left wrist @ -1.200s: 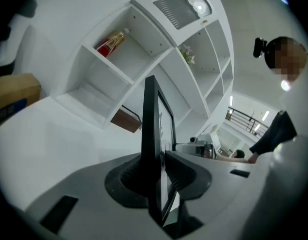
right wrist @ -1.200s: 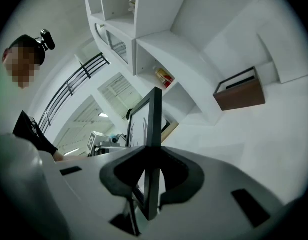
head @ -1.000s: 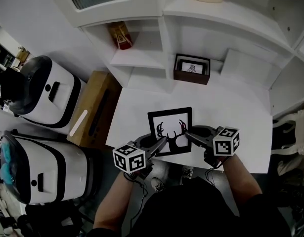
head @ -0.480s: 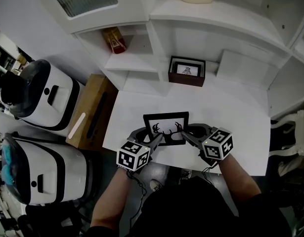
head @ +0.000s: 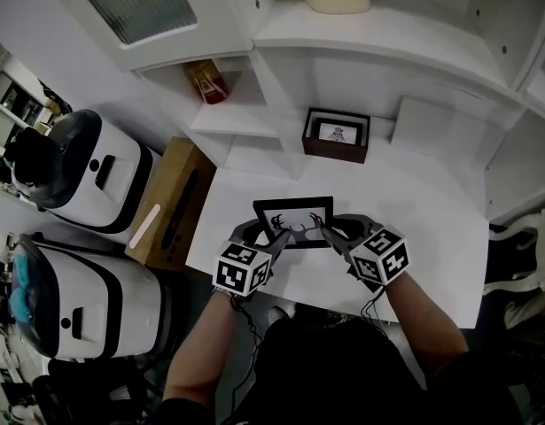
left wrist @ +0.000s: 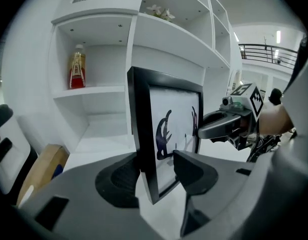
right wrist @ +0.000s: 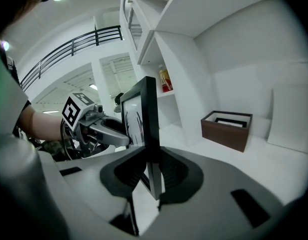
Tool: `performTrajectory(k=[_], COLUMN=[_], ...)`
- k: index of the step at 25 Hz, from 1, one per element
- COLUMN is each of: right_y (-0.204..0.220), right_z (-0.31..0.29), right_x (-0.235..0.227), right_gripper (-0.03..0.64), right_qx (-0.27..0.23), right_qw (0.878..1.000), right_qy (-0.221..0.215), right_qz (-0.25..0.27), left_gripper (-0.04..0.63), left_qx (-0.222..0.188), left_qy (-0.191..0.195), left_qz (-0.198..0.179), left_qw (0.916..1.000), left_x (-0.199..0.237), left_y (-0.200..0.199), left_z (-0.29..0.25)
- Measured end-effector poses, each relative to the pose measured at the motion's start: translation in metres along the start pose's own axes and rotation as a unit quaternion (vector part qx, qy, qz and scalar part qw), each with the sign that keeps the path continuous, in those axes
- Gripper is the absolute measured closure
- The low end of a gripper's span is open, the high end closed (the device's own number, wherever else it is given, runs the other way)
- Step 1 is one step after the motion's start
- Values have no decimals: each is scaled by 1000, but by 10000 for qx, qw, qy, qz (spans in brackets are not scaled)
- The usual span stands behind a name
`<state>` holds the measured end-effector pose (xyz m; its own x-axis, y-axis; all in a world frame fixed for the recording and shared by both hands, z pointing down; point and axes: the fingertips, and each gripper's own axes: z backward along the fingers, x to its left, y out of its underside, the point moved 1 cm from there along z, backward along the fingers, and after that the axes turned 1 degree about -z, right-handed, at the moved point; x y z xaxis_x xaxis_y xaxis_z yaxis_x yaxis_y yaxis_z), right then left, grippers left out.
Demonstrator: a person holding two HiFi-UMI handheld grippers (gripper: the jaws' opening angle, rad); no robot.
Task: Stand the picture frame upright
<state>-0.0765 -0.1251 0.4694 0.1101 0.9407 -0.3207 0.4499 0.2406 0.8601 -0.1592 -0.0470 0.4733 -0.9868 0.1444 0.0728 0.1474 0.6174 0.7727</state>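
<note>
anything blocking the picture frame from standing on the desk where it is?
Nothing visible: the picture frame is near upright on bare desk, right gripper shut on its edge; left gripper jaws have just been opening around the other edge. A brown box sits well behind.

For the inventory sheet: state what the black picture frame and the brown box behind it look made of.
Picture frame: smooth black rails, wood or plastic; flat clear pane, glass or acrylic. Brown box: dark brown, square edges, probably stained wood or veneer.
</note>
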Motion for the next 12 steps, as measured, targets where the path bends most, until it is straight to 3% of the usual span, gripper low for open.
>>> performTrajectory(k=[12], right_y=[-5], right_z=[-33], right_x=[-24], right_gripper=[546], right_qx=[26], right_qw=[9984], right_qy=[569], right_qz=[-70], left_gripper=[377], left_qx=[158], left_qy=[133], left_qz=[-357], left_qw=[9991], left_x=[38], left_y=[-10], left_z=[-31])
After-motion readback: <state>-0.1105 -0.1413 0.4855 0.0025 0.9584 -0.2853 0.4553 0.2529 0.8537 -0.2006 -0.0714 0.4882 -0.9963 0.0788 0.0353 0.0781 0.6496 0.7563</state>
